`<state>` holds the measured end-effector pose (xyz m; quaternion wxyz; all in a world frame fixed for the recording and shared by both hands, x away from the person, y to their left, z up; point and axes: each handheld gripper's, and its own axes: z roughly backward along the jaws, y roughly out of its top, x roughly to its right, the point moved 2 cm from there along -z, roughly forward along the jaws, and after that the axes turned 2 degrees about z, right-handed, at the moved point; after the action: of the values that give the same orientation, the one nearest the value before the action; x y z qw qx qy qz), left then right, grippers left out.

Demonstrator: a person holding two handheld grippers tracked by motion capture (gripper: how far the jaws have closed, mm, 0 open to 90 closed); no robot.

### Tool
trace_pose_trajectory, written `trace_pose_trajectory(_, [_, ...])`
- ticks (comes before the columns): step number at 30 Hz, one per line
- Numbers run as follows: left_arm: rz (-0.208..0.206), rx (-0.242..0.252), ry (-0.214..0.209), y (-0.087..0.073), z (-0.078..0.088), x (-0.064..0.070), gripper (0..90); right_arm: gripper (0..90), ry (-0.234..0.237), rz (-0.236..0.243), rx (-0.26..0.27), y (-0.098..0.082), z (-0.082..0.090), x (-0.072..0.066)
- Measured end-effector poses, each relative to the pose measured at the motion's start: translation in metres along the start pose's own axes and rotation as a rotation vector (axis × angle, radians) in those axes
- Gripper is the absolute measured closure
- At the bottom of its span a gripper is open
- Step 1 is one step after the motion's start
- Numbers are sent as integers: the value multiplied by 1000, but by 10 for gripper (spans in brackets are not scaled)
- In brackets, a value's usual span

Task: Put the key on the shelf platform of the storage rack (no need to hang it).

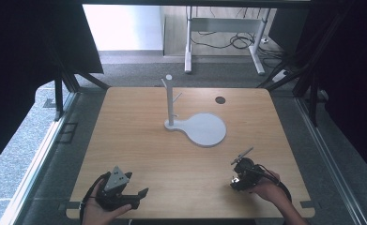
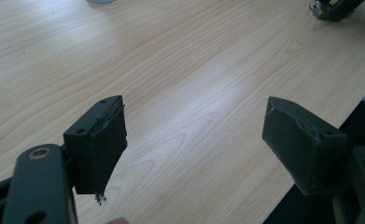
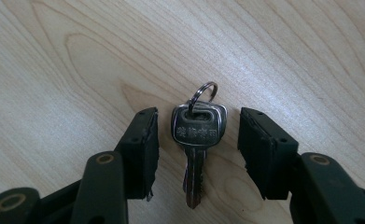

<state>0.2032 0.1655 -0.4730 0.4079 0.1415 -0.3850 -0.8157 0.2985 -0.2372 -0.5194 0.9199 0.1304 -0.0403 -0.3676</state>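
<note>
My right tool (image 3: 196,140) spread wide, jaws either side of keys (image 3: 198,135), not yet touching them; looks lined up for pinch on key heads. Keys flat on worktop (image 3: 68,56), ring (image 3: 202,95) pointing away from me. My left tool (image 2: 194,140) also gaping, empty, parked near front edge, likely idle. Farther out: white peg stand (image 1: 196,123) mid-worktop, probably for hanging. Beyond: grey floor, desk legs, cables.

- High view: above the near edge, looking forward and down over the whole table (image 1: 139,140).
- Left gripper view: low at the near left, looking across to the right.
- Right gripper view: close above the same tabletop, looking down.
</note>
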Motion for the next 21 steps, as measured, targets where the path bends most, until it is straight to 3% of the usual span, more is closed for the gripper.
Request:
trace_pose_trajectory(9, [0, 2, 1, 0, 0, 0, 222, 534, -28, 11, -21, 2, -2, -3])
trace_pose_trajectory(17, [-2, 3, -1, 0, 0, 1, 222, 657, -27, 1, -20, 4, -1, -3])
trace_pose_trajectory(21, [-4, 2, -1, 0, -1, 1, 222, 665, -23, 2, -22, 5, -1, -2])
